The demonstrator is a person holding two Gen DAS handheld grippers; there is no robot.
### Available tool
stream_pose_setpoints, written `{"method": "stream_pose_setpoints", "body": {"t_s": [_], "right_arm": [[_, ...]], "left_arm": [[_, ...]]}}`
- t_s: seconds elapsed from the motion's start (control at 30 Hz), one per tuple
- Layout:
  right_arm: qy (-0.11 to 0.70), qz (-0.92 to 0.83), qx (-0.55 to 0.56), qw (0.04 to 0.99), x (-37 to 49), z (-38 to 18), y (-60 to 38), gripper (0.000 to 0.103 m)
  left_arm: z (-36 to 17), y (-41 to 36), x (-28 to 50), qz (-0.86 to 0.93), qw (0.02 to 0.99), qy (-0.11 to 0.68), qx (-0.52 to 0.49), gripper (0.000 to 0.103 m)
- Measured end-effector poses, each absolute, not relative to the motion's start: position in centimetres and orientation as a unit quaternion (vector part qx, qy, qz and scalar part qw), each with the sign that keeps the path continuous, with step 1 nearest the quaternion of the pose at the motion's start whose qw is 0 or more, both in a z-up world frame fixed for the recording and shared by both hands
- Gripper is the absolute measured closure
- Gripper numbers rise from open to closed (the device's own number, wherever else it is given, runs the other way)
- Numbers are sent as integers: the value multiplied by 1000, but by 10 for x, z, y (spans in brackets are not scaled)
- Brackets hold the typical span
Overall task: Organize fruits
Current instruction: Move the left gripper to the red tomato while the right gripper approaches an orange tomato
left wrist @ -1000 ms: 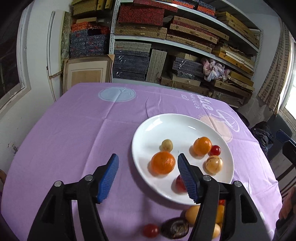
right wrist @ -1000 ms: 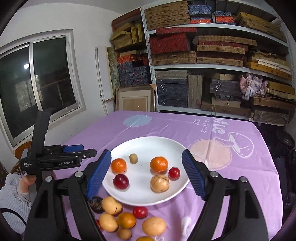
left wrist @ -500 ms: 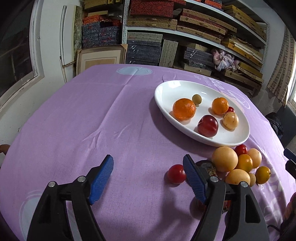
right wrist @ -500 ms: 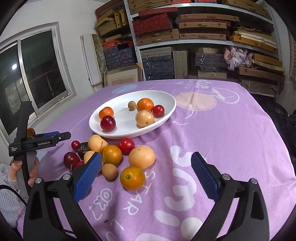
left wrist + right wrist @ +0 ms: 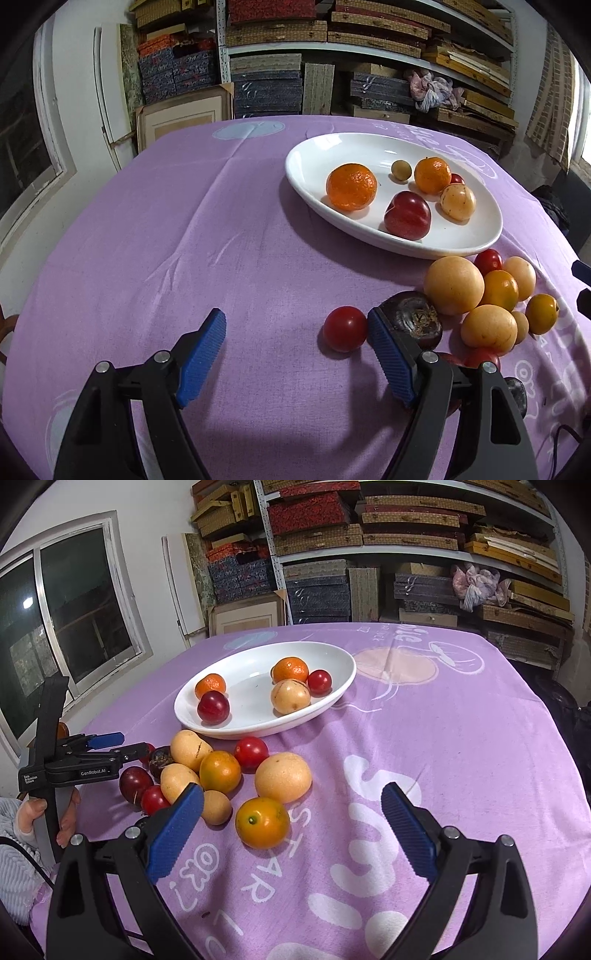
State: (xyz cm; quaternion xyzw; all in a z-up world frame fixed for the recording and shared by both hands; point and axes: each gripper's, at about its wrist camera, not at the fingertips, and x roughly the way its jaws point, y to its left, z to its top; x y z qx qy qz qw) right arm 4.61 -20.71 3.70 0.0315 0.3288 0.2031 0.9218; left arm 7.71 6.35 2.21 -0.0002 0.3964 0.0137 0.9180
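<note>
Now both tongs (image 5: pixel 295 338) (image 5: pixel 291 806) gape empty; oval plate (image 5: pixel 334 698) runs lengthwise left-right.

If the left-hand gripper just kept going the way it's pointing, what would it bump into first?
Probably bare purple tablecloth: the open left gripper angles down at cloth. The small red tomato lies just inside its right finger, so it might get clipped; depth is hard to judge.

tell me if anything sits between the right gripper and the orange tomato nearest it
Nothing visible does. The right gripper is open and empty, and the orange tomato lies on bare cloth just ahead of its pads, clear of the pile behind it.
</note>
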Motion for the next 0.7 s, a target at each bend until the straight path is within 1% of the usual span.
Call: {"method": "stream_pose_setpoints", "body": {"t_s": [0.03, 0.13, 0.37, 0.47, 0.57, 0.63, 0.67, 0.7], "right_arm": [[329, 203, 32, 922, 46, 37, -207, 8], [333, 202, 31, 920, 47, 36, -207, 8], [341, 203, 24, 917, 49, 34, -203, 8], [342, 204, 21, 917, 48, 33, -202, 8], [346, 207, 17, 915, 48, 31, -198, 8], [349, 210, 13, 913, 47, 30, -196, 8], [349, 211, 11, 913, 47, 30, -195, 8], [349, 213, 8, 913, 47, 30, -194, 8]], "left_arm": [[21, 65, 78, 15, 917, 398, -3, 18], [20, 65, 80, 12, 913, 409, -4, 13], [13, 83, 84, 39, 901, 431, -41, 13], [15, 78, 84, 28, 903, 427, -31, 14], [17, 68, 82, 8, 907, 421, -11, 17], [18, 66, 81, -1, 909, 418, -9, 27], [17, 67, 81, -4, 908, 418, -13, 29], [17, 70, 81, -8, 907, 420, -21, 34]]}}
